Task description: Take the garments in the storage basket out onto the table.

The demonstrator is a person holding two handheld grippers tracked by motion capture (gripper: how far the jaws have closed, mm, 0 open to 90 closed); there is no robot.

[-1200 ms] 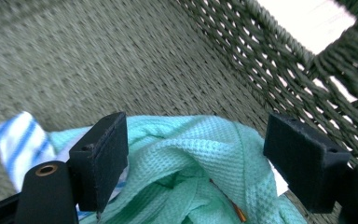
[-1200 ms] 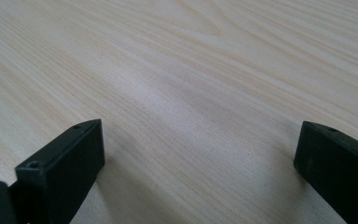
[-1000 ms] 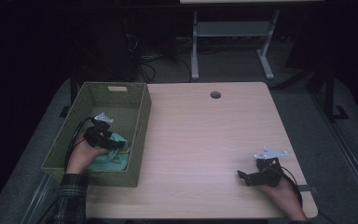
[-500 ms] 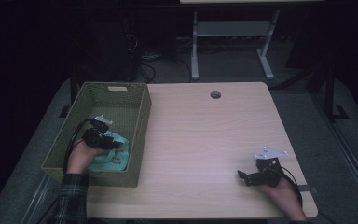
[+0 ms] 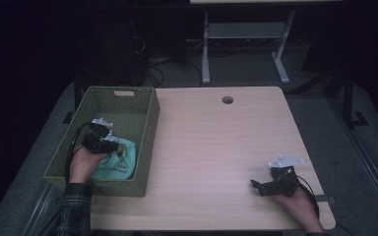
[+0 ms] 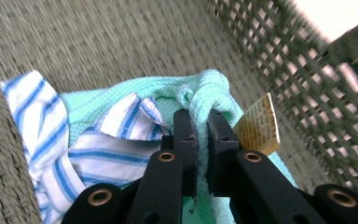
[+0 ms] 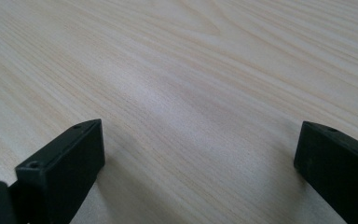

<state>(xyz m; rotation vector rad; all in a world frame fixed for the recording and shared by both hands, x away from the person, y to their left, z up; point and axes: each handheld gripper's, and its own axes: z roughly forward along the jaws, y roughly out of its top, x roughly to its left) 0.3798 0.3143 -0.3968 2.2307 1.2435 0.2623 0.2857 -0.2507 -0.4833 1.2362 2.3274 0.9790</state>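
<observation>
A mint green knitted cloth (image 6: pixel 205 88) with a tan tag (image 6: pixel 258 126) lies in the woven green basket (image 5: pixel 150 128), beside a blue-and-white striped cloth (image 6: pixel 51 121). My left gripper (image 6: pixel 200 116) has just been closing and is shut on a raised fold of the green cloth. In the high view the left gripper (image 5: pixel 114 147) sits inside the basket over the green cloth (image 5: pixel 123 162). My right gripper (image 5: pixel 256 186) rests near the table's front right corner. Its jaws stand wide apart in the right gripper view (image 7: pixel 198 149), with only bare wood between them.
The basket stands on the left side of the light wooden table (image 5: pixel 216 142), its woven wall (image 6: pixel 307 93) close to the right of my left jaws. A cable hole (image 5: pixel 227 100) sits near the far edge. Beyond the table stand a metal frame (image 5: pixel 246 44) and dark floor.
The left hand has barely shifted inside the basket, staying over the green cloth. The right hand has kept still.
</observation>
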